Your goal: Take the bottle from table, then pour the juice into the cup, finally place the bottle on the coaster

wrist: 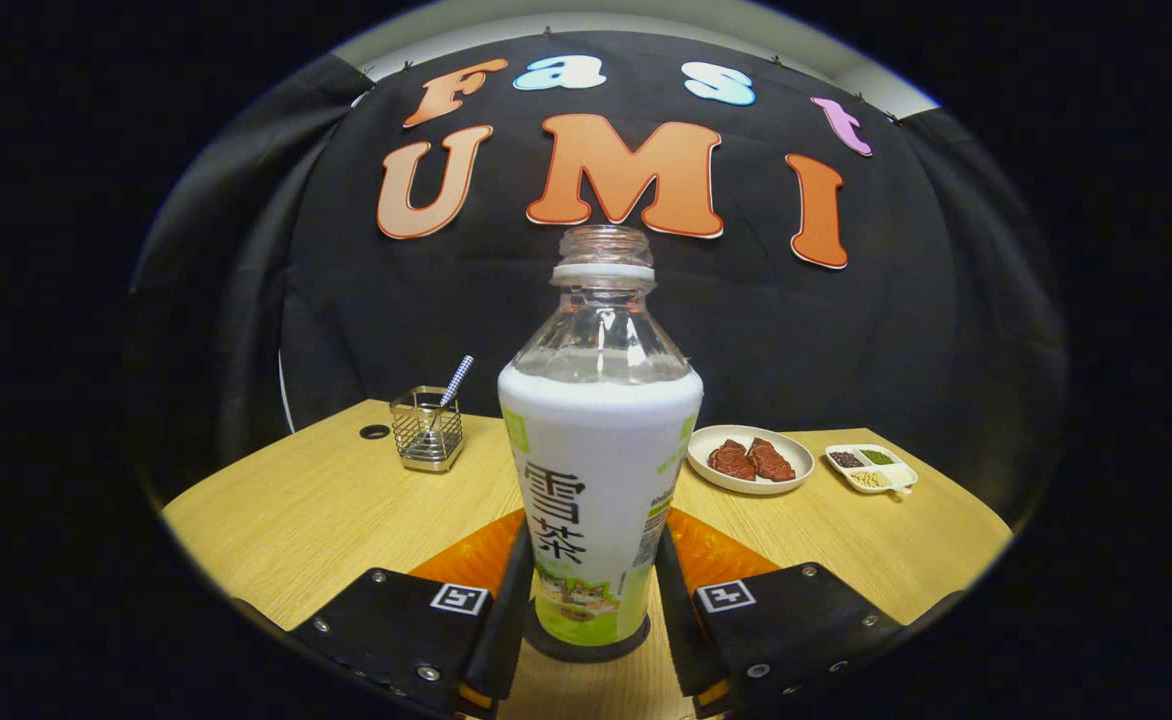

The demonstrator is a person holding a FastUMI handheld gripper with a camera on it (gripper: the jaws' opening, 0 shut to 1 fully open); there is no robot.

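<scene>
Gripper (pixel 588 600) fingers flank the uncapped juice bottle (pixel 596 470), seemingly touching its label sides; firm grip can't be confirmed. Bottle stands upright on dark round coaster (pixel 586 648) on wooden table (pixel 306 510). Beyond: wire holder (pixel 427 432), plate of meat (pixel 750 458), seasoning dish (pixel 871 468).

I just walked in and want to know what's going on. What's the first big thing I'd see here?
The tall open bottle stands right between the gripper fingers, which press its sides, on a dark coaster. Beyond it on the wooden table sits a white plate with two brown pieces, with a small divided dish beside it. On the bottle's other side is a wire basket with a straw.
</scene>
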